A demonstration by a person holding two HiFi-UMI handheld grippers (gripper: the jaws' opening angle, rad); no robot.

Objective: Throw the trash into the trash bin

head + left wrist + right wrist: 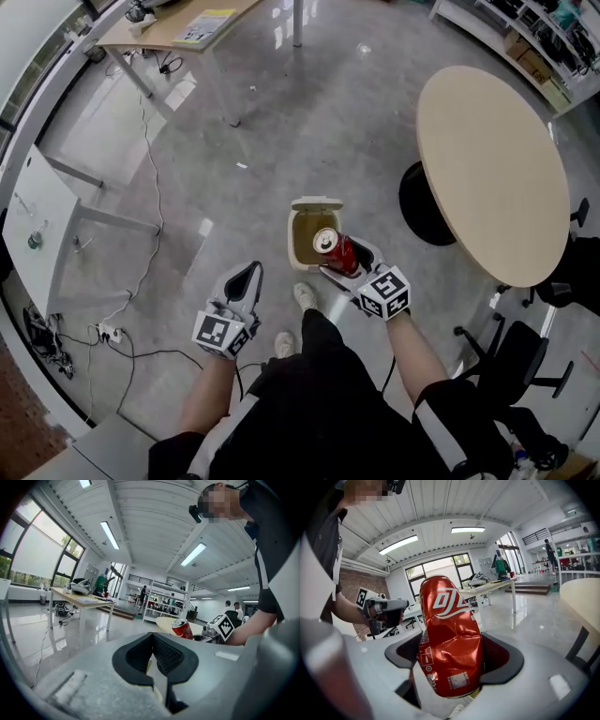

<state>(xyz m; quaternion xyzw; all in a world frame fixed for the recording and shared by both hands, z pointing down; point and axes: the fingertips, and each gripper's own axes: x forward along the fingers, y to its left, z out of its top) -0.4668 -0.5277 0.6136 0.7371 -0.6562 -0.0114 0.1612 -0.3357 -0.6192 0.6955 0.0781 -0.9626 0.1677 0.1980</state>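
Clearly dented, the red can [450, 639] looks light, thin-walled and slick, best held across its crumpled middle. The right tongs [347, 261] clamp it there, by the open trash bin [294, 242] on the floor. The left tongs [247, 274] are closed and empty.

1 can [331, 247], 1 bin [293, 246], 2 claws [247, 277] [345, 259].

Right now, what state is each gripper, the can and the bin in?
Left gripper: shut, empty.
Right gripper: shut on the can.
Can: dented, held, not yet in the bin.
Trash bin: upright on the floor, lid open.
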